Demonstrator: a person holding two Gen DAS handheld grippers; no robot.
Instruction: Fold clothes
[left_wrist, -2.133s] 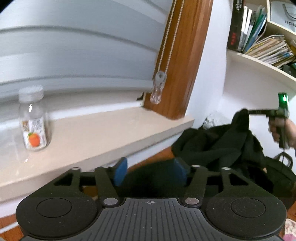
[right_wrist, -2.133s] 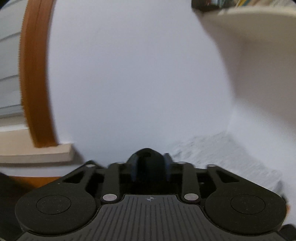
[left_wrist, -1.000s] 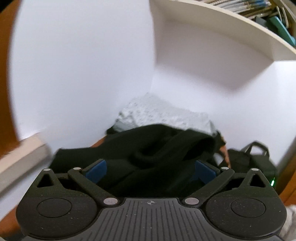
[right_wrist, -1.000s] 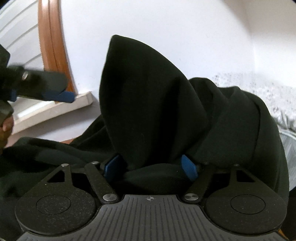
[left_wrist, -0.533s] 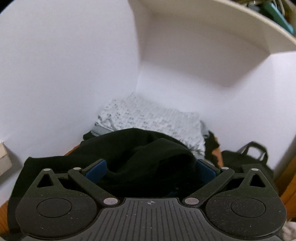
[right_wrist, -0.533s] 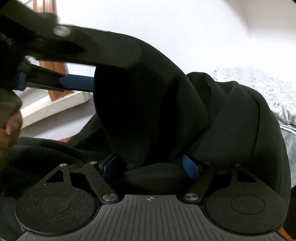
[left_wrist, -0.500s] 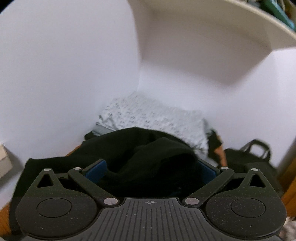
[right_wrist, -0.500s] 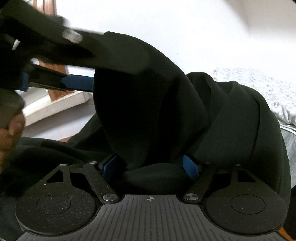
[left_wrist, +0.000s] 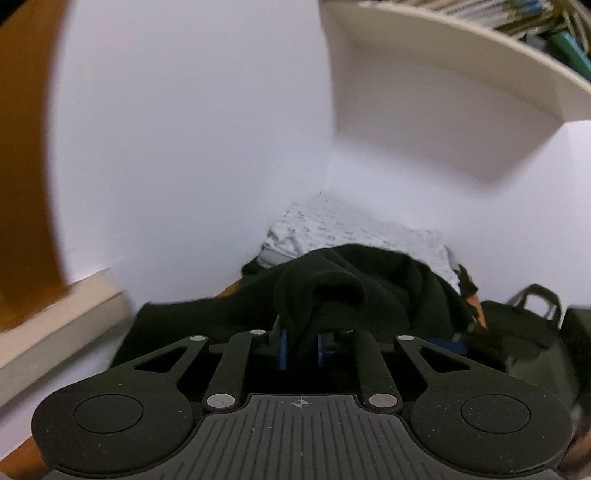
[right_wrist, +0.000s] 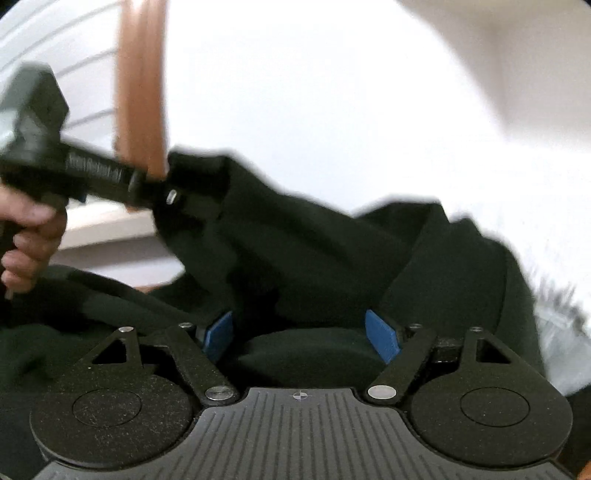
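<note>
The left gripper (left_wrist: 300, 349) has just closed on a fold of the black garment (right_wrist: 332, 258), the right gripper (right_wrist: 303, 338) stands wide around it, so spreading it flat should come next.

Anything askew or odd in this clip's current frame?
Nothing damaged or spilled. The black garment lies crumpled, not flat; the left claw has just been closing and pinches a fold, while the right claw stands open around bunched fabric.

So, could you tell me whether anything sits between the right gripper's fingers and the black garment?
Nothing visible does: the black fabric garment already bulges between the right gripper and its blue fingers, which stand apart either side.
</note>
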